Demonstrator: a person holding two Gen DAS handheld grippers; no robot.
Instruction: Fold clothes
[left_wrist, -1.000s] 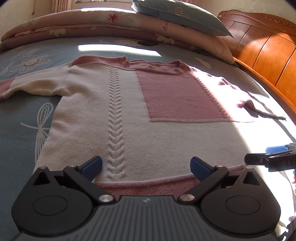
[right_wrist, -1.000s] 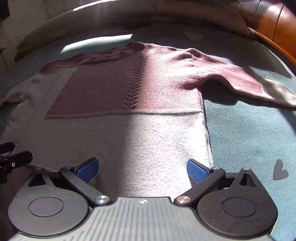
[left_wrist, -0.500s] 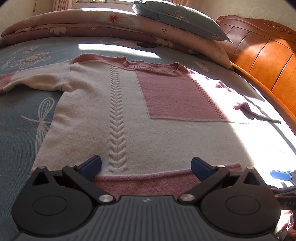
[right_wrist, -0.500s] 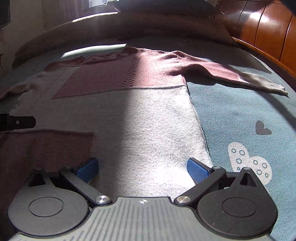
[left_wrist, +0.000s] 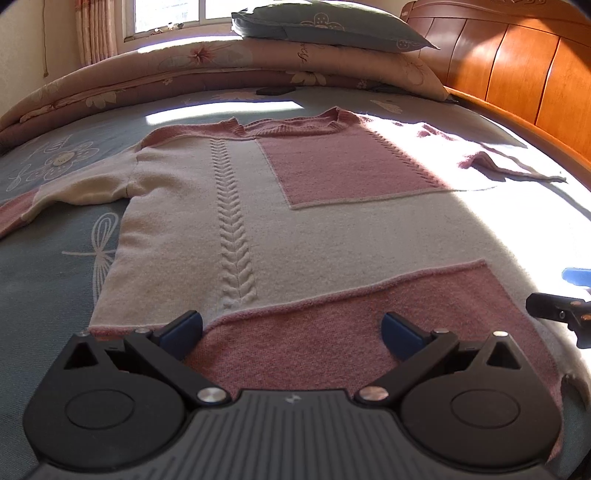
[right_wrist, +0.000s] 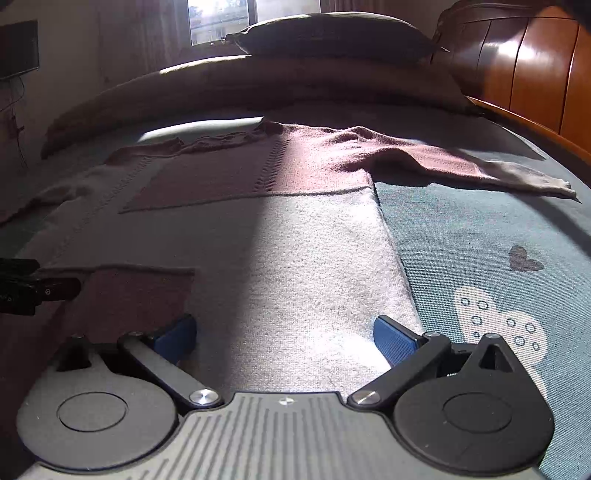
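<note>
A cream and pink knit sweater (left_wrist: 229, 206) lies flat, face up, on the blue bed, collar away from me. Its left sleeve (left_wrist: 66, 188) stretches left; its right sleeve (right_wrist: 480, 170) stretches right. My left gripper (left_wrist: 291, 330) is open, low over the pink hem panel (left_wrist: 388, 306) at the sweater's near edge. My right gripper (right_wrist: 284, 334) is open over the cream lower right part (right_wrist: 314, 280) of the sweater (right_wrist: 229, 177), next to its right side edge. Each gripper's tip shows at the edge of the other's view.
A rolled floral quilt (left_wrist: 221, 70) and a blue pillow (left_wrist: 332, 26) lie across the far end of the bed. A wooden headboard (left_wrist: 517, 70) runs along the right. Blue patterned sheet (right_wrist: 498, 277) lies bare to the right of the sweater.
Both grippers have pulled back toward the sweater's hem and lowered, so more of the pink hem panel and the room behind show. Both stay open. The sweater has not moved.
</note>
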